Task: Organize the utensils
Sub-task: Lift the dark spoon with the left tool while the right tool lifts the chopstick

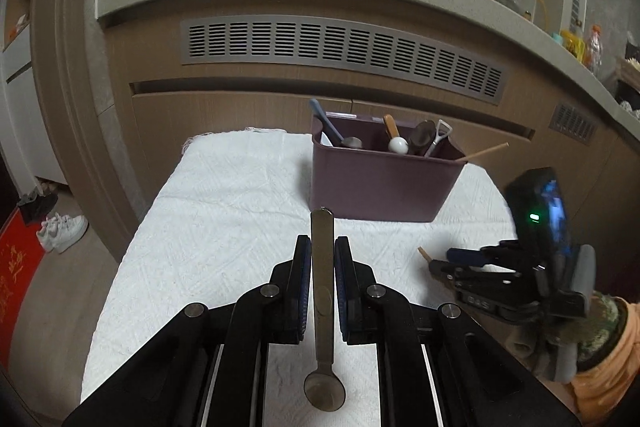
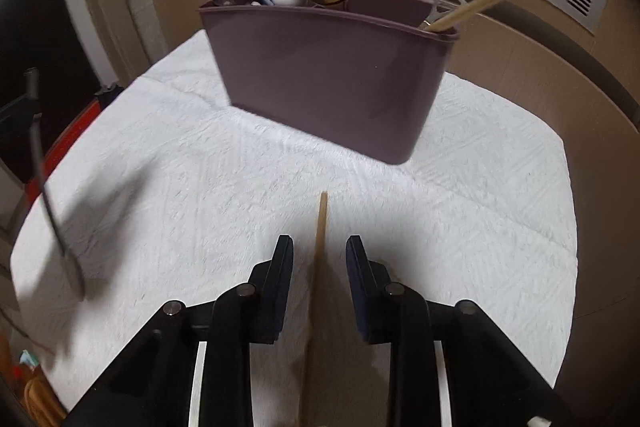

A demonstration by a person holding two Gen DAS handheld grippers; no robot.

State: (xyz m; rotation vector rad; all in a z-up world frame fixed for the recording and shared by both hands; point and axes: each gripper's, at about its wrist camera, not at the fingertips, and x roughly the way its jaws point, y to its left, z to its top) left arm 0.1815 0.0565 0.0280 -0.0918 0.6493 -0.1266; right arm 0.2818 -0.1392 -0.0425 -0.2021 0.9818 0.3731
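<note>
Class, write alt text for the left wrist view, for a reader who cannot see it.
The left gripper clamps the handle of a metal spoon, bowl toward the camera, above a white cloth. Beyond stands a purple bin of utensils; the right gripper enters at right, with a wooden stick between its fingertips.

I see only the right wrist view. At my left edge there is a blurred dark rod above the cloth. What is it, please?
Observer: A metal spoon; the left claw is shut on its handle.
Operator: Which end points to the bin?
Observer: The handle end points at the purple bin; the bowl is back by the camera.
Operator: Is my right claw near it?
Observer: No, the right claw is apart, on the spoon's right, with the chopstick tip poking out.
</note>
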